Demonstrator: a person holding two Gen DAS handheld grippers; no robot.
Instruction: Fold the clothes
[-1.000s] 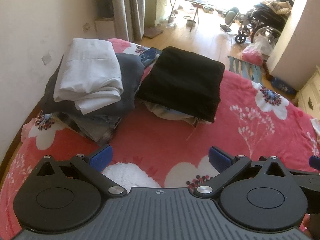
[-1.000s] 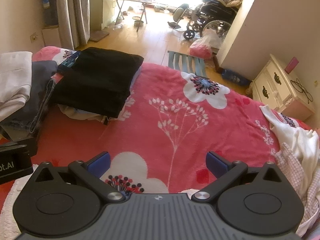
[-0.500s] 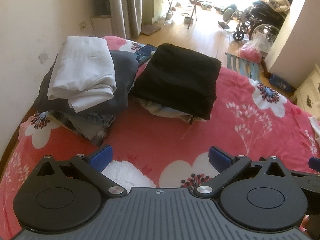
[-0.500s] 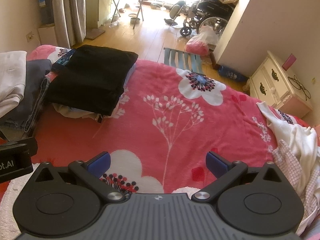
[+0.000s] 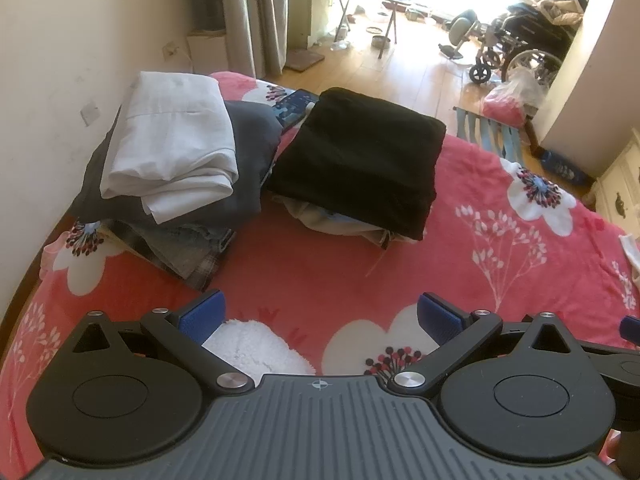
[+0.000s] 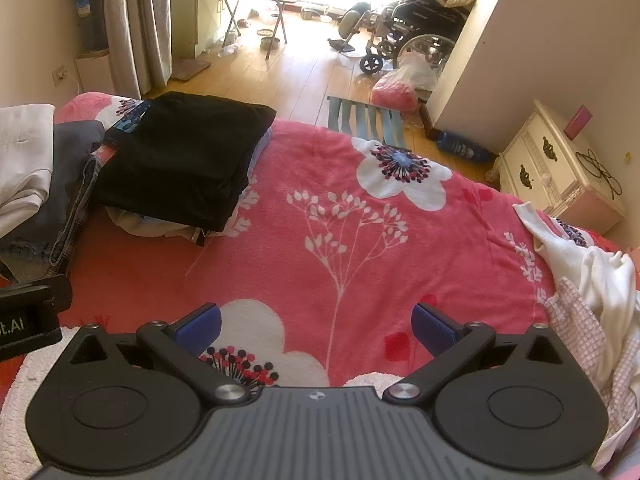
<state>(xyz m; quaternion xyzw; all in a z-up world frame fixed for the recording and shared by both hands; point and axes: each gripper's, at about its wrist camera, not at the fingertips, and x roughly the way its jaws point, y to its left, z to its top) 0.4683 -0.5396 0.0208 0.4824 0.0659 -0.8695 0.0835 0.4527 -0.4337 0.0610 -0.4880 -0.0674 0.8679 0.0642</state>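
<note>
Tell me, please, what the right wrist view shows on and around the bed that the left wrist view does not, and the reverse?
Only the right wrist view shows the heap of unfolded white and pink checked clothes at the bed's right edge, and the top of the cream nightstand.

Only the left wrist view shows the whole folded white garment topping the grey stack by the wall; the right view crops it.

Both show the folded black garment, the pink floral blanket, the wheelchair, and an open, empty gripper: left, right.

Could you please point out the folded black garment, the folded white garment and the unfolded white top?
folded black garment (image 5: 360, 160), left wrist view, top face.
folded white garment (image 5: 172, 132), left wrist view, top face.
unfolded white top (image 6: 600, 276), right wrist view, crumpled middle.
</note>
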